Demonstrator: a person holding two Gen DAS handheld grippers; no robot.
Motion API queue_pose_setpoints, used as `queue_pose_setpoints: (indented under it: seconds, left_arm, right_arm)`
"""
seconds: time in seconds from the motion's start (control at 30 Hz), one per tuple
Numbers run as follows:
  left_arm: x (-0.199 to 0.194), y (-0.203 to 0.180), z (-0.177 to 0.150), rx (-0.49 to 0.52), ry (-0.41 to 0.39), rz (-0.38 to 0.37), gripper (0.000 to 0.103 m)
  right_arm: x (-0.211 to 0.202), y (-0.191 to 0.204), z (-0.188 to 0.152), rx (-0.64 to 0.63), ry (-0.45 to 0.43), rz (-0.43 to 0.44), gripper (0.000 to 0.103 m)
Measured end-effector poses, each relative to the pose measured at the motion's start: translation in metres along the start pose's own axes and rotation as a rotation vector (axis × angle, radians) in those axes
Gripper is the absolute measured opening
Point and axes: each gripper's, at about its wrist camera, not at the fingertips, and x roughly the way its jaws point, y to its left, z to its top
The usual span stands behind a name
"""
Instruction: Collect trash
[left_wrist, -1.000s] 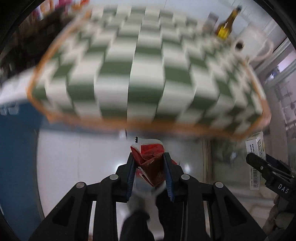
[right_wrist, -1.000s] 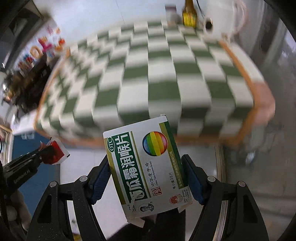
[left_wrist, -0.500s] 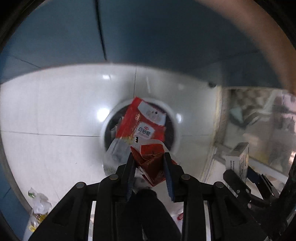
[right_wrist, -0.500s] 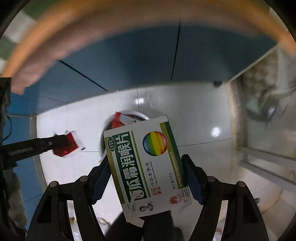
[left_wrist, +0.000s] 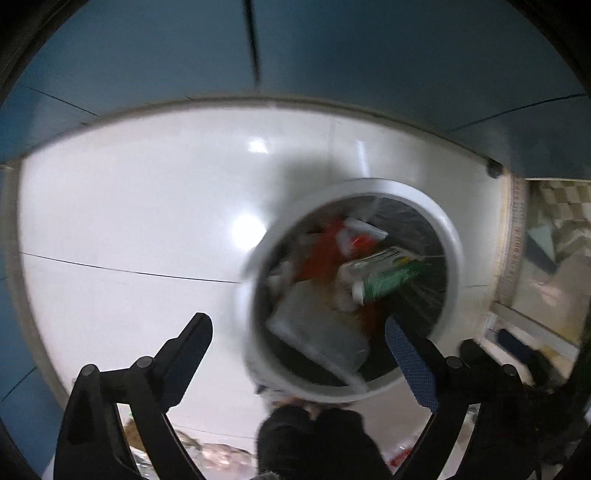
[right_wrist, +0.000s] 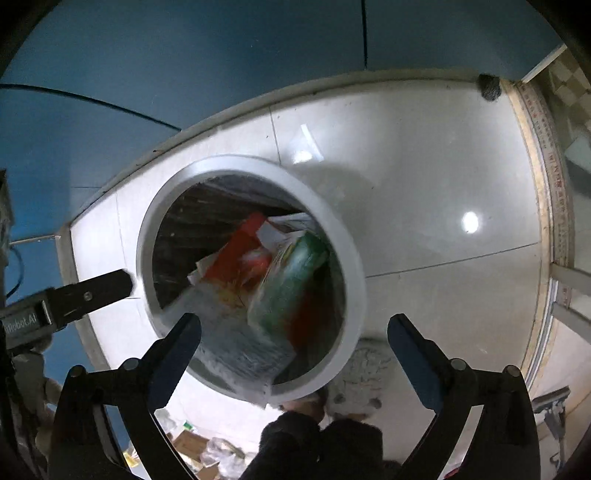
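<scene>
Both grippers released since 0.5 s ago; left gripper (left_wrist: 299, 345) and right gripper (right_wrist: 294, 345) gape wide, empty; green box (right_wrist: 291, 284) and red wrapper (left_wrist: 325, 254) lie in bin (right_wrist: 352, 288), frame centre.

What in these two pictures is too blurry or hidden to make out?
- Left wrist view: the green-and-white box in the trash bin is motion-blurred; its print is unreadable.
- Right wrist view: the same box is smeared, and it hides whatever lies beneath.
- Both views: litter on the floor at the bottom edge is hidden by the gripper frames.
</scene>
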Motion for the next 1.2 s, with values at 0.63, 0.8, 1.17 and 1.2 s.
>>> queue_pose_setpoints:
  seconds: [0.63, 0.8, 1.17, 1.2]
  left_arm:
    - [-0.218, -0.008, -0.125, -0.036, -0.199, 0.094, 0.096]
    - [-0.293, -0.015, -0.165, -0.027, -0.250, 0.079, 0.096]
    - [-0.424, -0.013, -0.239, 0.001, -0.355, -0.040, 0.096]
    - [-0.436, -0.011, -0.246, 0.010, -0.363, -0.062, 0.096]
  right_arm:
    - [-0.238, 0.041, -0.061, -0.153, -0.138, -0.170, 0.103]
    - [-0.334, 0.054, -0.091, -0.155, -0.198, -0.163, 0.103]
    - [-0.513, 0.087, -0.182, -0.176, -0.294, -0.084, 0.103]
    - [-0.523, 0.089, -0.190, -0.174, -0.299, -0.075, 0.103]
